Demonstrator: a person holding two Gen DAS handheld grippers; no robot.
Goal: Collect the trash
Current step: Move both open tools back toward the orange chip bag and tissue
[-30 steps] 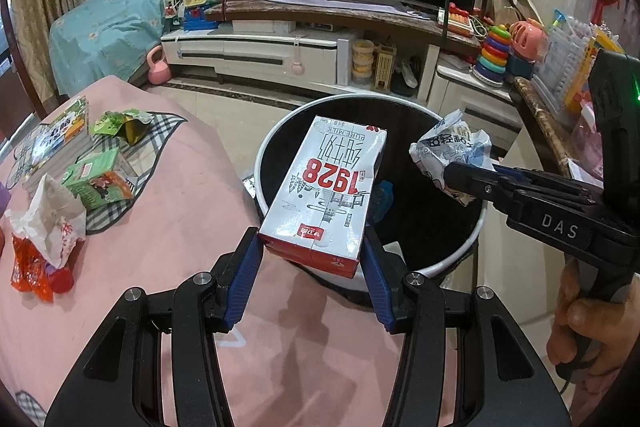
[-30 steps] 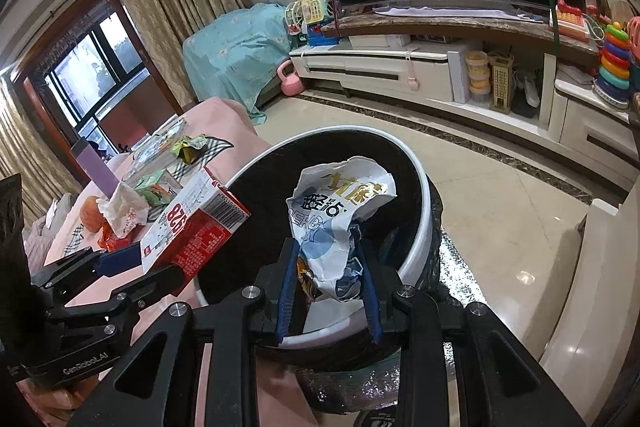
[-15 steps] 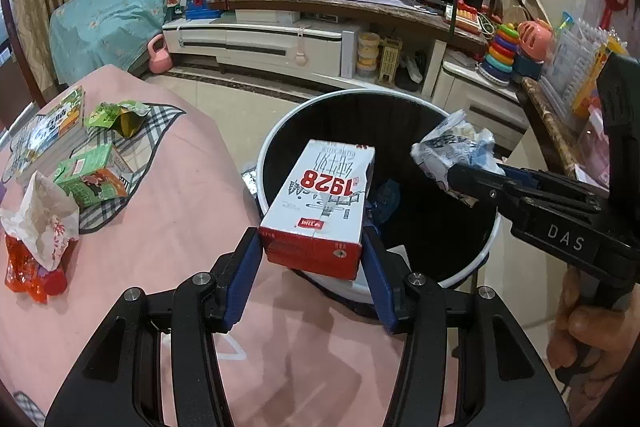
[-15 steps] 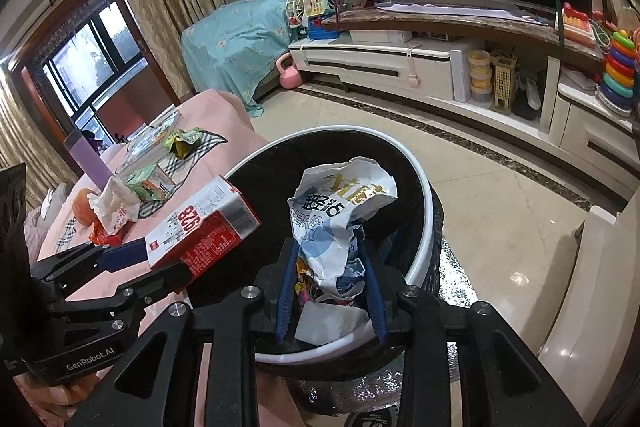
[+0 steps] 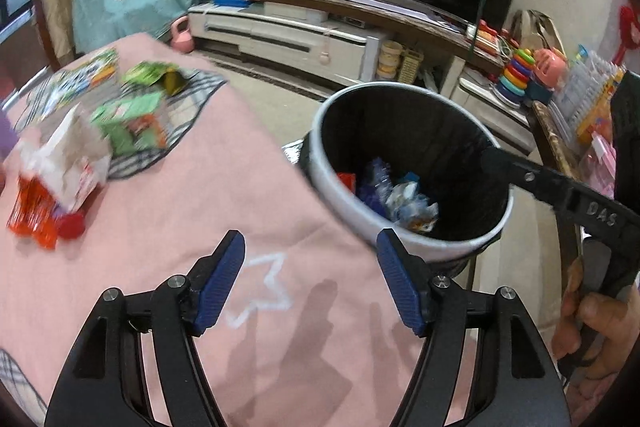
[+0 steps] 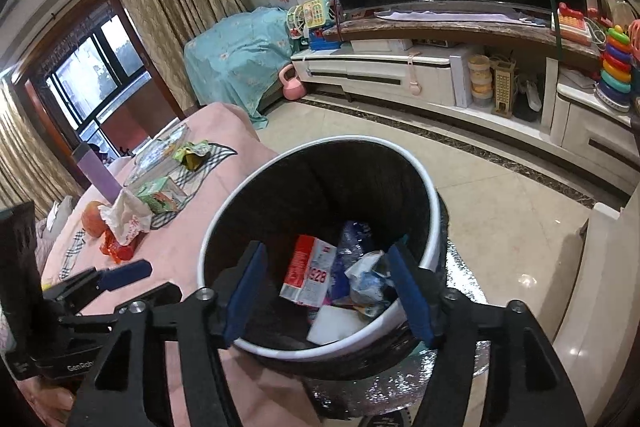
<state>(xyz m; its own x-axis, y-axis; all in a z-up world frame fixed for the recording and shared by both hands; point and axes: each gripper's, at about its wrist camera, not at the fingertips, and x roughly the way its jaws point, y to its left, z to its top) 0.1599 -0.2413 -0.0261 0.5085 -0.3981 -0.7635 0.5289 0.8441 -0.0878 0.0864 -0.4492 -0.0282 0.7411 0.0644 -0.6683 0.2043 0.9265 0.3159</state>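
1. My left gripper (image 5: 310,279) and right gripper (image 6: 326,291) have just been opening; nothing sits between their jaws.
2. The milk carton (image 6: 308,273) lies in the bin (image 6: 430,187), long axis leaning near-to-far, beside the crumpled wrapper (image 6: 366,283).
3. More litter waits on the pink desk (image 5: 192,211), left.

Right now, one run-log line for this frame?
left gripper: jaws just opened, empty | right gripper: jaws just opened, empty | red-white milk carton, crumpled white-blue wrapper: inside black-lined white bin
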